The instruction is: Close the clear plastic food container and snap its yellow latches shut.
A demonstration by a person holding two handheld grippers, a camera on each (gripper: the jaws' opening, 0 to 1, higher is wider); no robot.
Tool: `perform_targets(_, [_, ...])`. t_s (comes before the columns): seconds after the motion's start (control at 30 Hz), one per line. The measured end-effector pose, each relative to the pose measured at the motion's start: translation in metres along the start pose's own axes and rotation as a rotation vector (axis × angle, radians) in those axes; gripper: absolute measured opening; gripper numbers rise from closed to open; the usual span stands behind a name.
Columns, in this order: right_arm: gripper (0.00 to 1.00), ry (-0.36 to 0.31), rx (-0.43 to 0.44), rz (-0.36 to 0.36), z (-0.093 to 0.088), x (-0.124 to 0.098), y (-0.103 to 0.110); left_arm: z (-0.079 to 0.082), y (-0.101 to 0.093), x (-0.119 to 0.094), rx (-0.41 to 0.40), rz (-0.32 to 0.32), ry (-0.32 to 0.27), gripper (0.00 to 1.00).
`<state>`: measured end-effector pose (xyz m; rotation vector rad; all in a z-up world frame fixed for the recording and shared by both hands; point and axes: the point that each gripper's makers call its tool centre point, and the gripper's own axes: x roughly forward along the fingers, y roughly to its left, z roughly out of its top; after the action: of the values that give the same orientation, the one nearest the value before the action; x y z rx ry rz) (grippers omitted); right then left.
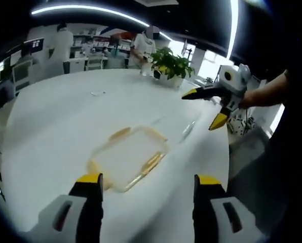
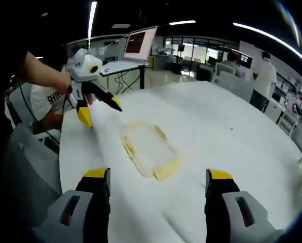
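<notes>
Left gripper view: the clear food container (image 1: 128, 161) lies on the white surface (image 1: 54, 126), just beyond the left gripper (image 1: 147, 178), fingers wide. Right gripper (image 2: 158, 174) hovers likewise, fingers wide, empty.

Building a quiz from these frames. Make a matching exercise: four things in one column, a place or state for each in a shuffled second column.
1. container
2. plant
3. laptop
4. left hand-held gripper

A. open, above the table
B. on a stand beyond the table
C. flat on the white table
D. at the table's far edge

Pairs: 1-C, 2-D, 3-B, 4-A
</notes>
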<state>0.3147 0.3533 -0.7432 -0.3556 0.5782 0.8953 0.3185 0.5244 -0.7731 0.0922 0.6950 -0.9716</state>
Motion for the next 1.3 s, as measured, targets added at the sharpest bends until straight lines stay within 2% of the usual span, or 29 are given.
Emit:
perform_targets(0.17, [0.73,0.018,-0.022,0.022,-0.002,0.010,-0.003,-0.003,0.008,0.003,0.021,-0.009,0.026,0.67])
perform_targets(0.3, [0.72,0.023,-0.046,0.032,0.001,0.016,-0.003,0.000,0.013,0.006,0.027,-0.019,0.024,0.68])
perform_targets(0.37, [0.69,0.040,-0.059,0.037,-0.001,0.020,-0.004,-0.001,0.015,0.007,0.071,-0.021,0.050,0.67])
perform_targets(0.73, [0.70,0.095,-0.115,0.098,-0.005,0.041,-0.009,-0.004,0.027,0.017,0.157,-0.044,0.106,0.65])
perform_targets(1.07, [0.69,0.156,-0.129,0.143,-0.016,0.057,-0.020,-0.006,0.056,0.020,0.274,-0.054,0.201,0.64])
perform_targets(1.2, [0.69,0.178,-0.144,0.162,-0.020,0.062,-0.022,-0.007,0.058,0.025,0.290,-0.069,0.216,0.64])
perform_targets(1.3, [0.68,0.190,-0.161,0.181,-0.022,0.067,-0.023,-0.011,0.060,0.028,0.332,-0.085,0.254,0.63])
